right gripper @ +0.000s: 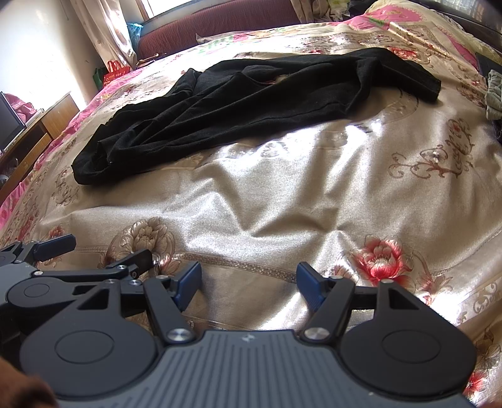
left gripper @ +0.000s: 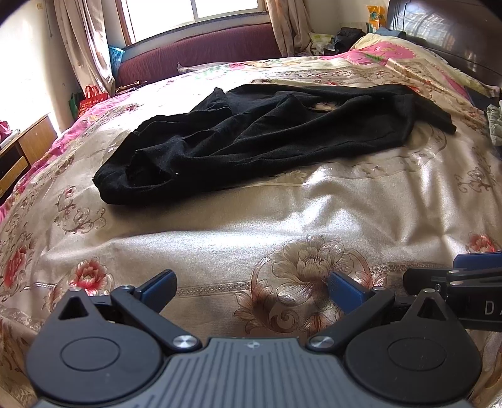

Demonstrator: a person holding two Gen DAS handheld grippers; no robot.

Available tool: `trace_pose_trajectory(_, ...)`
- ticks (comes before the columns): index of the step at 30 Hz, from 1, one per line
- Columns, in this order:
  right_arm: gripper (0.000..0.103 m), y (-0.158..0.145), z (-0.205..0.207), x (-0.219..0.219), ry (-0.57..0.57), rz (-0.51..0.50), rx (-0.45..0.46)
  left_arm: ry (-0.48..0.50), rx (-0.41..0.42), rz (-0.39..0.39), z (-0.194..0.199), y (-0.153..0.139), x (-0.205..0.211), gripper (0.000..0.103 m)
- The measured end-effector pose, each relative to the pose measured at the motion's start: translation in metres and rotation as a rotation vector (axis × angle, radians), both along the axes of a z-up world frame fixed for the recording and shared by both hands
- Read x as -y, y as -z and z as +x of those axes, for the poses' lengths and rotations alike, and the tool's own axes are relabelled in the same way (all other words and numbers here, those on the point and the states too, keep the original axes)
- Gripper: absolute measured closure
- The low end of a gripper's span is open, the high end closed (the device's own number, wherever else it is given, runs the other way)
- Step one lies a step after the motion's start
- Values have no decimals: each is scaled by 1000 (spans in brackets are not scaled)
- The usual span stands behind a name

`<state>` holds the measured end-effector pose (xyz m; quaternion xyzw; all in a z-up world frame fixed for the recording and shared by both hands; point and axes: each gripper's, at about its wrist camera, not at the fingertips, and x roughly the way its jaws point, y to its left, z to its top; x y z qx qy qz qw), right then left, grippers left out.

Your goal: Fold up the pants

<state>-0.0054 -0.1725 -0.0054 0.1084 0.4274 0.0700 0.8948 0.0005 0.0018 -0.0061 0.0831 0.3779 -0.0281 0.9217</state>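
Black pants (left gripper: 257, 138) lie crumpled across the middle of the bed, one end near the left, the other toward the headboard at the right. They also show in the right wrist view (right gripper: 251, 103). My left gripper (left gripper: 251, 290) is open and empty, low over the bedspread, well short of the pants. My right gripper (right gripper: 248, 282) is open and empty too, beside the left one. The right gripper's fingers show at the right edge of the left wrist view (left gripper: 470, 266); the left gripper shows at the left of the right wrist view (right gripper: 94, 251).
The floral satin bedspread (left gripper: 282, 213) covers the bed. A dark headboard (left gripper: 455, 28) stands at the right, a maroon window bench (left gripper: 194, 50) behind, a wooden cabinet (left gripper: 28, 144) at the left. A greenish cloth (right gripper: 494, 94) lies at the bed's right edge.
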Motion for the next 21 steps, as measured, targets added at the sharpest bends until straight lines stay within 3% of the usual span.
trace_pose_trajectory(12,35,0,8,-6,-21,-3,3,-24,7,-9,5,-5,-5,0)
trace_pose_trajectory(21,34,-14,54,-32,-80,26,36,-67,53,-24,37,-15,-35,0)
